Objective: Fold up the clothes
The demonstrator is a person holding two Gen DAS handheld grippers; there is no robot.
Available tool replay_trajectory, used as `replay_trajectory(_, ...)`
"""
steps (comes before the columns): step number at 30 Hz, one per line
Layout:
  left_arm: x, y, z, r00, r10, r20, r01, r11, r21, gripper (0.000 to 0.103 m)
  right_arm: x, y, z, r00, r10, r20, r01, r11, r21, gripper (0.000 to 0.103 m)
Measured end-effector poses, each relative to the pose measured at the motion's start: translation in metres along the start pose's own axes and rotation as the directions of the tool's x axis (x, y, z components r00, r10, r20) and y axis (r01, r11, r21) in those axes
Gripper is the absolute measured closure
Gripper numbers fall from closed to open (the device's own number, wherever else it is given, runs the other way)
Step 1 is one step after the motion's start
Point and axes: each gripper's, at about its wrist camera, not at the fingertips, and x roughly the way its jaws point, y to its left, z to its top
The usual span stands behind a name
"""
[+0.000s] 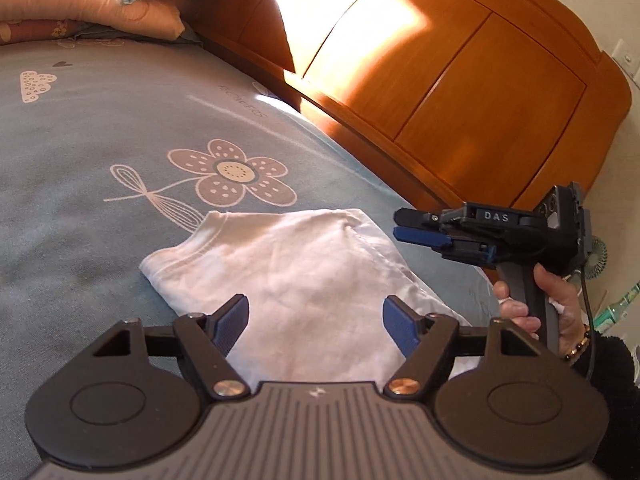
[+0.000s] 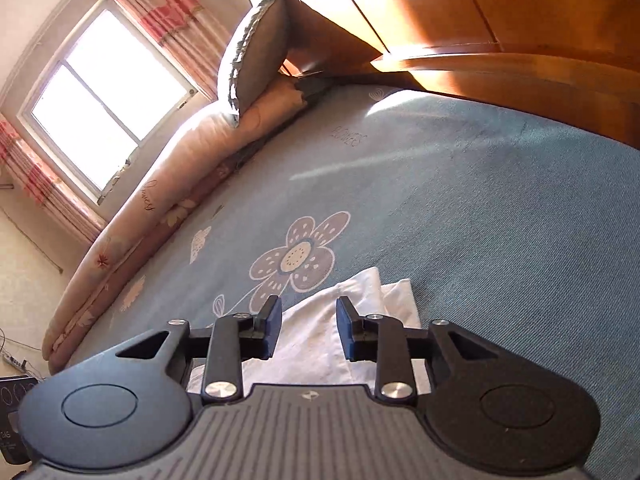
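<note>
A white garment (image 1: 288, 276) lies folded into a compact bundle on the blue flowered bedsheet (image 1: 100, 128). My left gripper (image 1: 316, 324) hovers just above its near part, open wide, nothing between the blue pads. In the left wrist view my right gripper (image 1: 404, 226) is held by a hand (image 1: 556, 300) at the garment's right edge, above the cloth. The right wrist view shows the right gripper (image 2: 308, 328) open over the white garment (image 2: 316, 344), its fingers apart and holding nothing.
A wooden headboard (image 1: 460, 72) runs along the far right side of the bed. A rolled pink quilt (image 2: 168, 200) and a pillow (image 2: 252, 52) lie along the far edge. A window (image 2: 104, 88) with pink curtains is behind. A green bottle (image 1: 616, 308) stands on the floor.
</note>
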Motion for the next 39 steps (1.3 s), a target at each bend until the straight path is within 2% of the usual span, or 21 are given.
replay_trajectory(1, 0.0, -0.009, -0.008, 0.999, -0.03, -0.027, 0.03, 0.999, 0.019, 0.029, -0.002, -0.001, -0.003, 1.0, 0.002, -0.005, -0.002, 1.0, 0.005, 0.068)
replay_trajectory(6, 0.008, -0.037, -0.046, 0.988, -0.068, -0.137, 0.081, 0.992, 0.094, 0.028, -0.01, -0.007, -0.015, 1.0, 0.019, -0.023, -0.018, 0.999, 0.044, 0.068)
replay_trajectory(8, 0.007, -0.044, -0.054, 0.99, -0.035, -0.137, 0.056, 0.986, 0.156, 0.028, -0.019, -0.007, -0.017, 1.0, 0.026, -0.01, -0.025, 0.998, 0.056, 0.067)
replay_trajectory(11, -0.001, -0.044, -0.048, 0.992, -0.044, -0.119, 0.057, 0.992, 0.108, 0.028, -0.036, 0.003, -0.022, 0.999, 0.031, 0.006, -0.031, 0.999, 0.023, 0.062)
replay_trajectory(14, -0.005, -0.045, -0.041, 0.996, -0.045, -0.078, 0.053, 0.993, 0.102, 0.022, -0.05, 0.014, -0.028, 0.998, 0.062, 0.01, -0.062, 0.998, 0.003, 0.06)
replay_trajectory(17, 0.012, -0.037, -0.045, 0.99, 0.021, -0.136, -0.008, 0.996, 0.094, 0.023, -0.059, 0.024, -0.036, 0.998, 0.068, 0.002, -0.068, 0.998, -0.017, 0.059)
replay_trajectory(20, -0.002, -0.037, -0.048, 0.991, 0.033, -0.13, -0.025, 0.998, 0.064, 0.025, -0.066, 0.031, -0.044, 0.997, 0.067, -0.027, -0.067, 0.997, -0.023, 0.059)
replay_trajectory(22, -0.027, -0.043, -0.049, 0.995, 0.035, -0.091, -0.027, 0.996, 0.084, 0.022, -0.07, 0.04, -0.05, 0.994, 0.089, -0.058, -0.092, 0.995, -0.042, 0.058)
replay_trajectory(23, -0.038, -0.045, -0.051, 0.995, 0.059, -0.078, -0.052, 0.994, 0.095, 0.02, -0.072, 0.045, -0.053, 0.992, 0.102, -0.074, -0.106, 0.993, -0.054, 0.057)
replay_trajectory(26, -0.064, -0.045, -0.059, 0.978, 0.198, -0.069, -0.192, 0.977, 0.093, 0.019, -0.067, 0.064, -0.069, 0.978, 0.147, -0.147, -0.161, 0.983, -0.084, 0.055)
replay_trajectory(29, -0.078, -0.044, -0.072, 0.959, 0.273, -0.079, -0.266, 0.959, 0.095, 0.019, -0.052, 0.083, -0.091, 0.956, 0.193, -0.223, -0.214, 0.974, -0.078, 0.054)
replay_trajectory(32, -0.095, -0.05, -0.087, 0.937, 0.349, -0.034, -0.342, 0.93, 0.133, 0.019, -0.034, 0.1, -0.113, 0.934, 0.21, -0.288, -0.239, 0.968, -0.071, 0.054)
replay_trajectory(33, -0.101, -0.052, -0.091, 0.929, 0.37, -0.012, -0.365, 0.92, 0.142, 0.019, -0.028, 0.103, -0.12, 0.933, 0.194, -0.303, -0.227, 0.971, -0.075, 0.054)
replay_trajectory(36, -0.12, -0.061, -0.098, 0.904, 0.424, 0.048, -0.425, 0.888, 0.177, 0.019, -0.03, 0.11, -0.134, 0.951, 0.099, -0.294, -0.141, 0.982, -0.127, 0.054)
replay_trajectory(37, -0.129, -0.065, -0.101, 0.891, 0.448, 0.081, -0.455, 0.869, 0.196, 0.018, -0.036, 0.112, -0.136, 0.953, 0.1, -0.287, -0.141, 0.982, -0.127, 0.054)
replay_trajectory(39, -0.144, -0.074, -0.107, 0.861, 0.489, 0.139, -0.509, 0.83, 0.228, 0.01, -0.055, 0.116, -0.138, 0.953, 0.136, -0.272, -0.172, 0.979, -0.113, 0.049)
